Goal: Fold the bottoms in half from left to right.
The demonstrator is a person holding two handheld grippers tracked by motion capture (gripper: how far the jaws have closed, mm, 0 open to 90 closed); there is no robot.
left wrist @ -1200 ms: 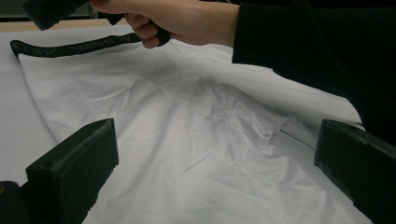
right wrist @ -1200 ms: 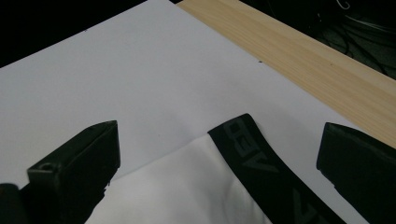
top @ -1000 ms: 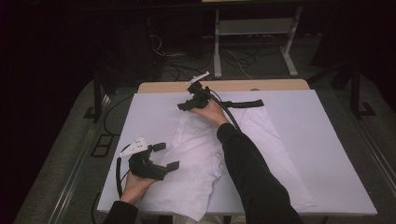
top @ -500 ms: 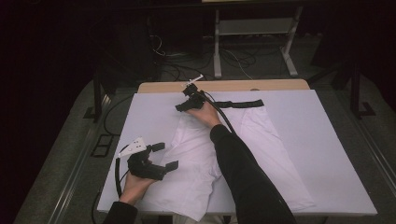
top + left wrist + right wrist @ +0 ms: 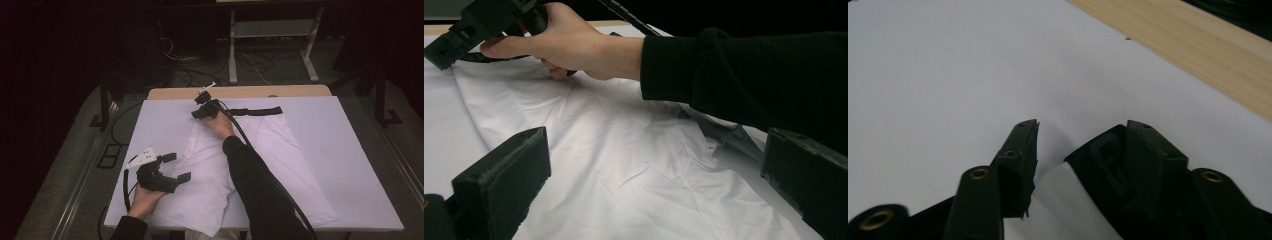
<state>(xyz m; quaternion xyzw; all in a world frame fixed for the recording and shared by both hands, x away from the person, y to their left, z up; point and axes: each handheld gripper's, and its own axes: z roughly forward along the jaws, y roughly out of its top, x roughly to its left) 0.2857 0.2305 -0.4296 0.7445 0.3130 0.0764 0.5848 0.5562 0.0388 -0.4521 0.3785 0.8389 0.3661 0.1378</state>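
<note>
Since 1 second ago my right gripper [image 5: 199, 113] has sunk onto the far left corner of the white trousers [image 5: 210, 170], and its jaws have just been closing; the right gripper view shows a tongue of white cloth between them, though I cannot tell whether the pads press it yet. My left gripper [image 5: 174, 167] hovers at the near left of the garment, jaws spread wide, nothing between them.

The trousers lie flat on the white-covered tabletop [image 5: 350, 150], black waistband [image 5: 255, 111] at the far edge, legs running toward me.

Risks, as I judge them: the right jaws may catch only the top layer, so the corner would peel apart when lifted. A thin bite could slip out. The trailing cable [image 5: 250, 145] lies across the cloth and could drag it out of line.

Count: 1 pair of trousers, 2 grippers, 1 tabletop.
</note>
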